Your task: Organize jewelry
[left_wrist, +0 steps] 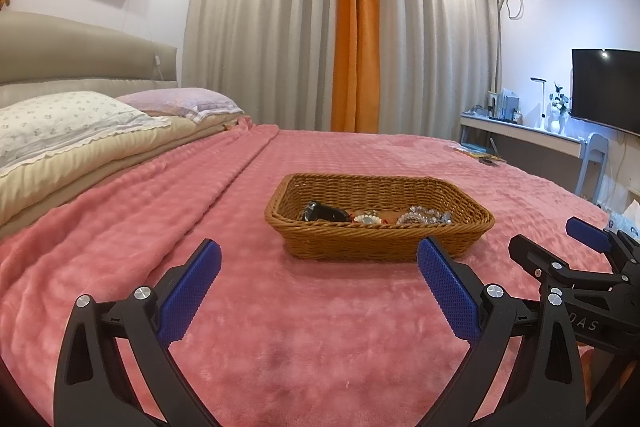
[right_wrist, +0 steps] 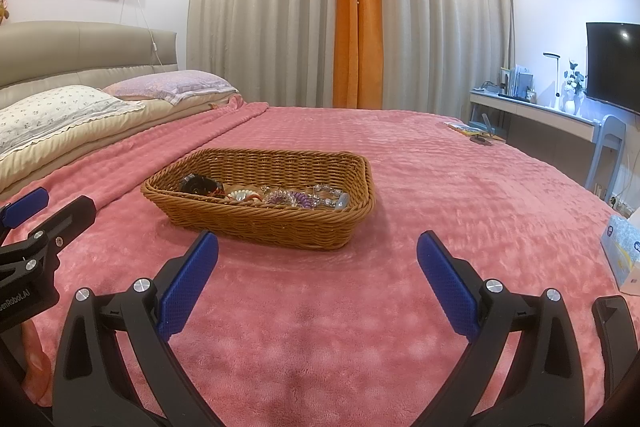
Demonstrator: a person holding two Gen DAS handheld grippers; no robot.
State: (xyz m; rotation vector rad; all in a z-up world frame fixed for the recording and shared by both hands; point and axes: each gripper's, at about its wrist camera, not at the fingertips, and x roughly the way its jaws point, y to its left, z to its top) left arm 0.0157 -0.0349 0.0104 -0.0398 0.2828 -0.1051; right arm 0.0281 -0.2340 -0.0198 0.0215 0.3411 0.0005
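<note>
Wicker basket (right_wrist: 260, 215) sits mid-bed on the pink plush blanket (right_wrist: 440, 187), ahead of both grippers and apart from them. Left gripper (left_wrist: 319, 277) spread wide, holding nothing; right gripper (right_wrist: 317, 269) likewise released and empty.

Jewelry (right_wrist: 280, 195) lies piled along the basket's near wall: a dark glossy piece (left_wrist: 322, 211) at left, a pale round piece in the middle, clear and purple beaded strands (right_wrist: 298, 199) at right. Strand count unclear at this range, possibly 2 or more tangled.

Judgement: pieces light, hard, slick, loosely jointed; beads may snag together. Best pinched across a single strand or band, lifted slowly. Basket stiff and woven, rim graspable; blanket soft, yields under pressure.
</note>
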